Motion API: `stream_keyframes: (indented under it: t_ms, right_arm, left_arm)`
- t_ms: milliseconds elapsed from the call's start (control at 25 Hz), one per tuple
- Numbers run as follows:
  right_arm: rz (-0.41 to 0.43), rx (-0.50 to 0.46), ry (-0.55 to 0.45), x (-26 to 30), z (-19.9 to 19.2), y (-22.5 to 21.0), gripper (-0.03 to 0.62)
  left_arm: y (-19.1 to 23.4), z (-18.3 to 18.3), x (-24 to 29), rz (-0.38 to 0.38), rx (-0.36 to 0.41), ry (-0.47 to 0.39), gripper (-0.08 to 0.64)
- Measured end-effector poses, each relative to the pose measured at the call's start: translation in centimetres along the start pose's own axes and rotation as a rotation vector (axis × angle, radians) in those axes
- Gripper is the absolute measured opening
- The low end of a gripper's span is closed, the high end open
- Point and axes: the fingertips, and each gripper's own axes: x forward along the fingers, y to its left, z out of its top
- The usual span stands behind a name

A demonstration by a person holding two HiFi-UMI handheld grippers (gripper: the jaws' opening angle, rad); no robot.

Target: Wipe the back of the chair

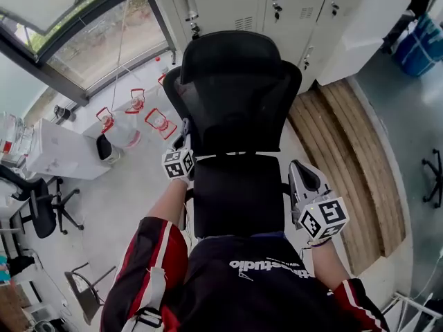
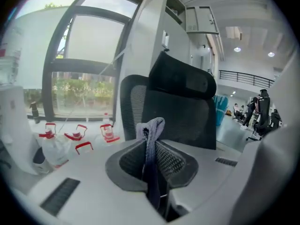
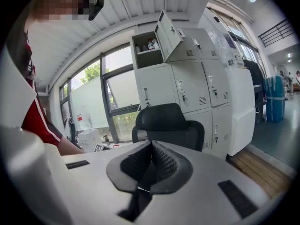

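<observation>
A black office chair stands in front of me, its mesh back [image 1: 235,102] and headrest [image 1: 232,54] facing me. My left gripper [image 1: 185,128] is at the back's left edge, about level with its lower part. It is shut on a grey-blue cloth [image 2: 153,130], which sticks up between the jaws. In the left gripper view the chair [image 2: 180,107] is close ahead. My right gripper [image 1: 297,166] is beside the back's lower right side. In the right gripper view it [image 3: 151,145] is shut with nothing in it, and the chair [image 3: 168,125] is farther off.
White lockers [image 1: 277,5] stand behind the chair. Wooden boards [image 1: 353,151] lie on the floor to the right. Water jugs with red handles [image 1: 135,109] and a white box [image 1: 59,154] sit at the left by the window. Another office chair [image 1: 41,209] stands at far left.
</observation>
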Motion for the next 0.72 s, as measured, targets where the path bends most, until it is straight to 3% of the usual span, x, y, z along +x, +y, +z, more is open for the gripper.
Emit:
stream_keyframes:
  t_ms: [280,720]
  right_arm:
    - [0.012,-0.026,0.058,1.7,-1.2,1.4,0.014]
    - [-0.046,0.005,0.095,1.3,-3.6,-0.9,0.014]
  left_arm:
    - [6.1,-3.0,0.0,0.092,-0.021,0.041,0.057]
    - [4.7,-5.8,5.1,0.067,0.009,0.103,0.057]
